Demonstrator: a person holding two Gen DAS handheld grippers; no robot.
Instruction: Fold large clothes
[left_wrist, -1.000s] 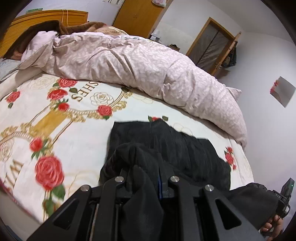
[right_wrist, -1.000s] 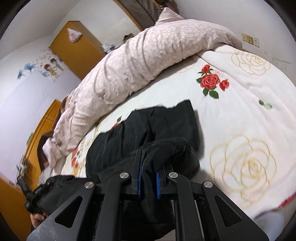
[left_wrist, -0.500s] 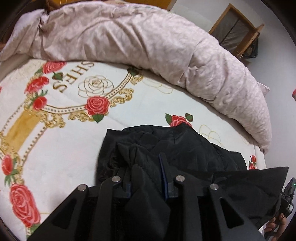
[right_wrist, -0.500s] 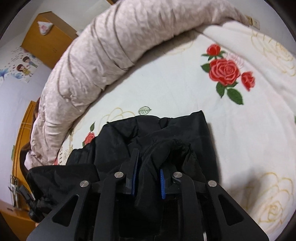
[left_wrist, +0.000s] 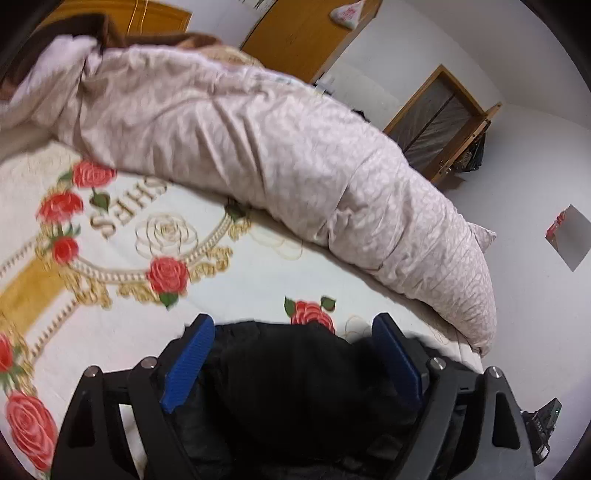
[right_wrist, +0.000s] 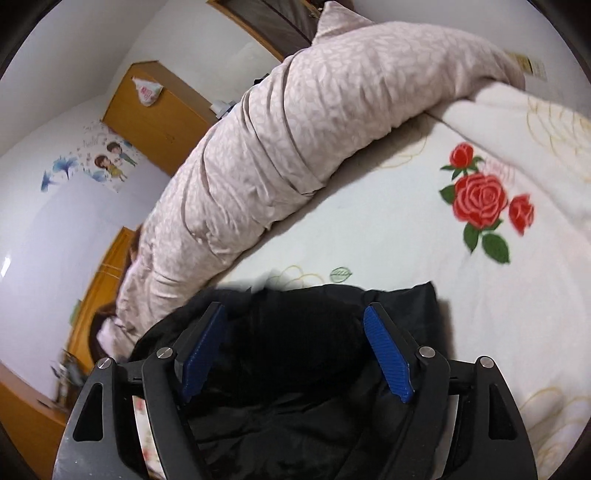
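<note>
A black garment (left_wrist: 295, 373) lies bunched and folded on the white rose-print bedspread (left_wrist: 122, 258). It also shows in the right wrist view (right_wrist: 295, 354). My left gripper (left_wrist: 293, 358) is open, its blue pads spread wide on either side of the black cloth, holding nothing. My right gripper (right_wrist: 295, 350) is open too, blue pads apart over the same garment. The garment's near part is hidden under both gripper frames.
A long rolled pinkish duvet (left_wrist: 280, 155) lies across the far side of the bed, also seen in the right wrist view (right_wrist: 295, 140). Wooden wardrobe (left_wrist: 306, 33) and a door (left_wrist: 439, 114) stand behind. The bed's far edge (left_wrist: 469, 350) is at the right.
Both grippers were shut on folds of the black garment; they have opened and let it go. The lifted cloth now lies on the bed.
</note>
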